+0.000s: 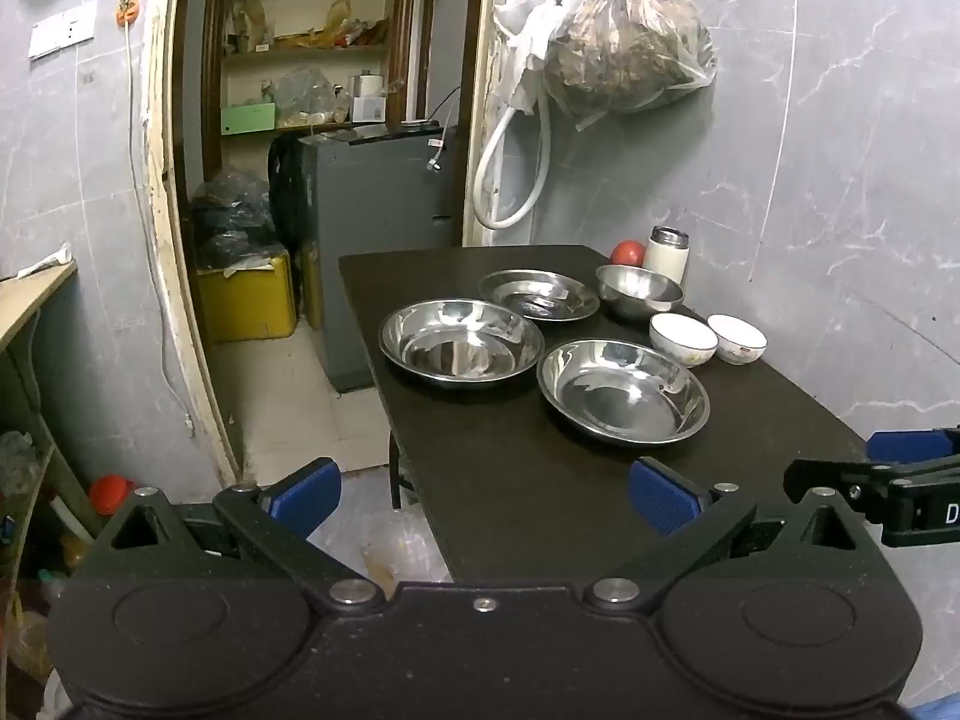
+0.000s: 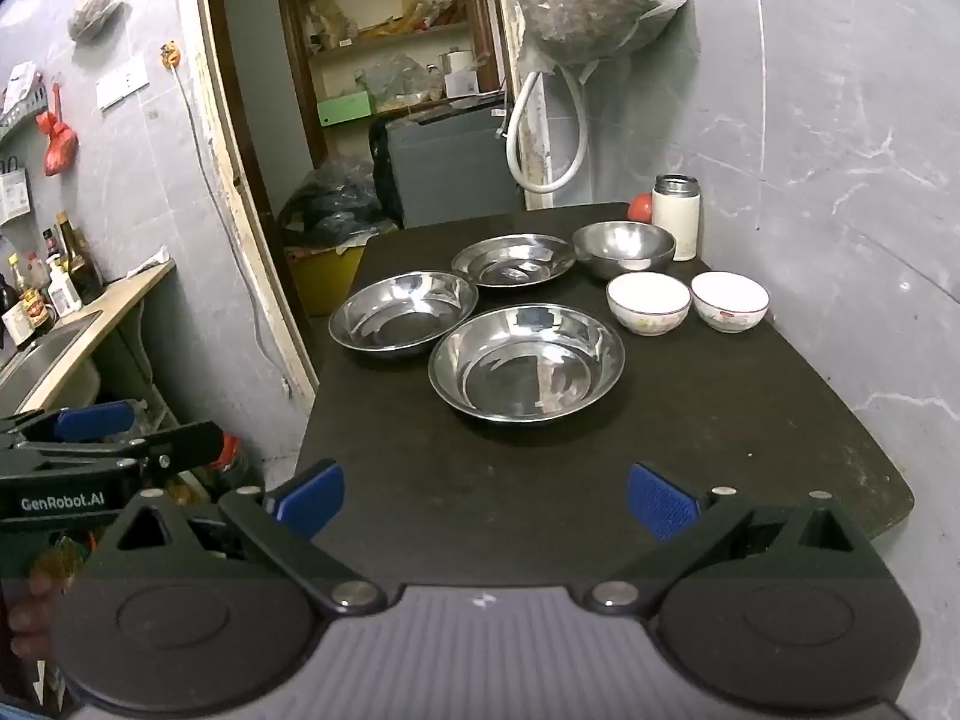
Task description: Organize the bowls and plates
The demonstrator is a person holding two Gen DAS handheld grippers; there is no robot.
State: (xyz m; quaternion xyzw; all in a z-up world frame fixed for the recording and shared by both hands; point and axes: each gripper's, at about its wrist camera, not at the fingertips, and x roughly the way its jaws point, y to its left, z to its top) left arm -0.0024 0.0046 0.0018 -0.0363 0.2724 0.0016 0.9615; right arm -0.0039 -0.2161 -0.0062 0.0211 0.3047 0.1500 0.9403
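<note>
On the table (image 2: 720, 420): nearest plate (image 2: 527, 363) in front, second plate (image 2: 403, 313) to its left and behind, third plate (image 2: 513, 260) behind both. Steel bowl (image 2: 624, 249) right of third plate. Two small bowls (image 2: 648, 303) (image 2: 729, 301) side by side before it. Flask (image 2: 676, 216) and tomato (image 2: 642, 206) at the back.

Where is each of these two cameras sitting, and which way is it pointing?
Left wrist: rides on the left gripper, looking ahead at the dark table and doorway; its blue-padded fingers spread, right gripper at the right edge.
Right wrist: rides on the right gripper, facing the same table; left gripper and fingertips of a hand at the left.
Shared: steel plates, white bowls.
</note>
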